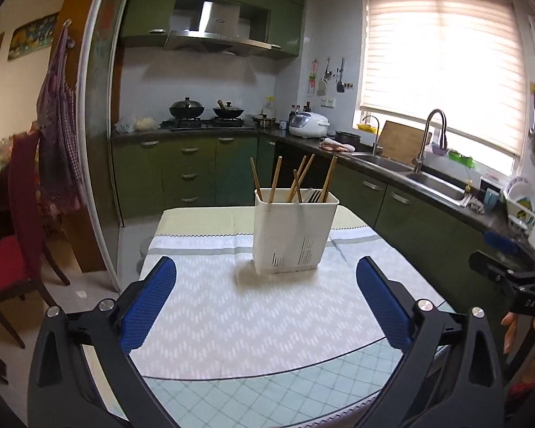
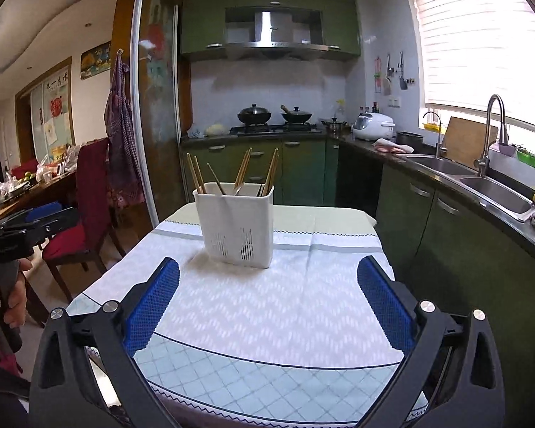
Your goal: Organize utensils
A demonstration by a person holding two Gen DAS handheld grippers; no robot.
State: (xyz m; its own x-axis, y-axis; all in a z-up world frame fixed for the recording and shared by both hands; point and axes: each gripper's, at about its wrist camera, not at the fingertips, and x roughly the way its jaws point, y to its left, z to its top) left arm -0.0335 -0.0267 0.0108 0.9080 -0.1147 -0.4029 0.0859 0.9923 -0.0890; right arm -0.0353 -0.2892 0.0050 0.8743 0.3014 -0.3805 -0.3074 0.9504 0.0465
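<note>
A white slotted utensil holder (image 1: 293,232) stands upright on the cloth-covered table (image 1: 232,321). Several wooden chopsticks (image 1: 274,178) and a dark fork (image 1: 314,195) stick up out of it. The holder (image 2: 237,226) and chopsticks (image 2: 244,169) also show in the right wrist view. My left gripper (image 1: 265,267) is open and empty, held above the table short of the holder. My right gripper (image 2: 267,269) is open and empty, also short of the holder. The right gripper's body shows at the left view's right edge (image 1: 506,274), the left gripper's body at the right view's left edge (image 2: 21,228).
A green kitchen counter with a sink (image 1: 435,183) runs along the right of the table. A stove with pans (image 1: 203,110) is at the back. A red chair (image 1: 14,235) and a cluttered dining table (image 2: 35,182) stand to the left.
</note>
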